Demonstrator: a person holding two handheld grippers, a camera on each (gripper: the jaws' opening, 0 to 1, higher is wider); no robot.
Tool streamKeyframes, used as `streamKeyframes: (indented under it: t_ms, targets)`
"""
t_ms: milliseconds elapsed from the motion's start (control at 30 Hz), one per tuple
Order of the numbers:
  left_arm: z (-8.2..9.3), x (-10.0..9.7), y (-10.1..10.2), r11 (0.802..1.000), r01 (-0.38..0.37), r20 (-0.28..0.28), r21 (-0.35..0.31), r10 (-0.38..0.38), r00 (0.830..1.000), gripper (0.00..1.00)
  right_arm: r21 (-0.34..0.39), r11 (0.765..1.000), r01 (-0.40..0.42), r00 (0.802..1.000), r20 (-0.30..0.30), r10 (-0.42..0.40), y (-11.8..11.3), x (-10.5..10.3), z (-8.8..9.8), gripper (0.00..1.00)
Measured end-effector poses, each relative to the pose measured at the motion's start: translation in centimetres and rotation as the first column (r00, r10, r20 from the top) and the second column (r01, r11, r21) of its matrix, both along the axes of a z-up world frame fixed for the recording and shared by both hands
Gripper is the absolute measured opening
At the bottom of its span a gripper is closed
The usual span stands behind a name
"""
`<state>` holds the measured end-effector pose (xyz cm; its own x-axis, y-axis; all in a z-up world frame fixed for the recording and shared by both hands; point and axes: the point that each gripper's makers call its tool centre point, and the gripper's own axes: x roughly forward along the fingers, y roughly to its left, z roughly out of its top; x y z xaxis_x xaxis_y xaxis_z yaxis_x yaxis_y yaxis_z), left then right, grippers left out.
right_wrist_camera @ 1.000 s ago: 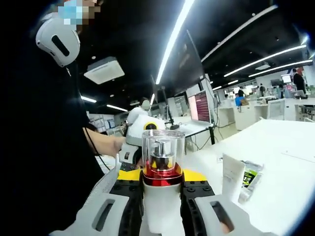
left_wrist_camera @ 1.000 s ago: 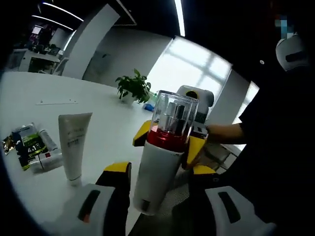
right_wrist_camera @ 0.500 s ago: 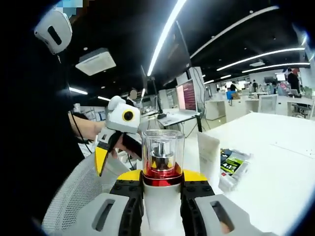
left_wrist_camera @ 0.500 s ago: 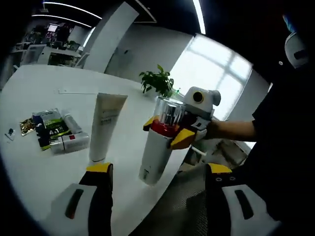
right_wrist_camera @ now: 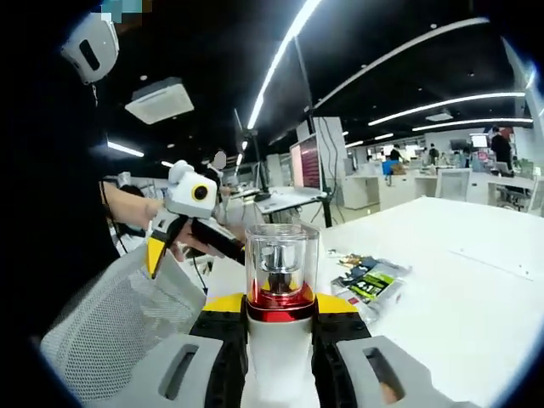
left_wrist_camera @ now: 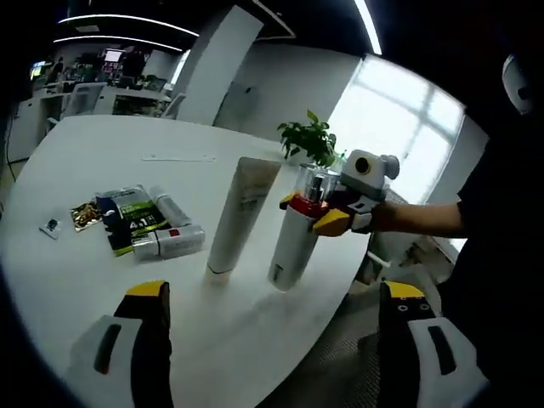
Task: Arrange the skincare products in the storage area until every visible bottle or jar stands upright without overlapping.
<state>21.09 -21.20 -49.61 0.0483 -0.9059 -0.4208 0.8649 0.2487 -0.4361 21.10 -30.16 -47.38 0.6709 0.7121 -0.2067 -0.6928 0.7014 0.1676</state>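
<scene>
**Right tool clamped on pump bottle, left tool wide open**

Left tool (left_wrist_camera: 270, 340): spread wide, nothing between the two yellow-tipped jaws, nothing touched, held off the near edge of the white worktop (left_wrist_camera: 76, 280). Seen from the right gripper view at 10 o'clock (right_wrist_camera: 183, 229), gripped by a hand and well apart from the bottle.

Right tool (right_wrist_camera: 280, 348): closed tight on the white pump bottle (right_wrist_camera: 280, 297), jaws pressing both sides just under the red collar, clear cap rising above them. In the left gripper view the same tool (left_wrist_camera: 340, 212) reaches in from 3 o'clock and pinches the bottle (left_wrist_camera: 293, 242) near its top; bottle upright, base seemingly on the worktop close to the edge.

Just beside it toward 9 o'clock, a white tube (left_wrist_camera: 238, 217) stands cap-down, leaning slightly, not touching the bottle. Farther toward 9 o'clock, a cluster of sachets and small tubes (left_wrist_camera: 140, 225) lies flat, overlapping. Potted plant (left_wrist_camera: 310, 140) at 12 o'clock, behind.
</scene>
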Motion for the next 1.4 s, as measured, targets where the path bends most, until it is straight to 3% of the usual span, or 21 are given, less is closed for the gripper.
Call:
streamKeyframes:
  t_ms: [200,333,633,767,1100,1400]
  targets:
    - [-0.7,1.0,0.7,0.999,-0.046,0.001,0.02,0.046,0.999,0.99,-0.022,1.0,0.007,1.0,0.015,-0.007,-1.3,1.2,-1.1,0.18]
    - [-0.1,1.8,1.9,0.994,-0.106,-0.004,-0.008,0.106,0.994,0.99,-0.029,1.0,0.012,1.0,0.025,-0.012,-1.7,1.9,-1.9,0.19]
    - [-0.9,2.6,4.2,0.983,-0.181,-0.009,0.029,0.181,0.983,0.99,-0.034,0.999,0.033,0.998,0.045,-0.031,-2.2,3.6,-2.9,0.19]
    - [-1.1,2.6,4.6,0.981,-0.191,-0.011,0.041,0.191,0.982,0.99,-0.035,0.999,0.034,0.997,0.069,-0.032,-2.5,4.1,-3.0,0.19]
    - [-1.6,2.3,4.5,0.981,-0.186,-0.017,0.052,0.187,0.982,0.98,-0.11,0.992,-0.063,0.992,0.105,0.074,-2.0,3.2,-3.1,0.2]
    - [-1.9,2.0,4.4,0.983,-0.173,-0.021,0.061,0.174,0.985,0.96,-0.134,0.988,-0.073,0.988,0.125,0.09,-1.2,3.3,-3.3,0.21]
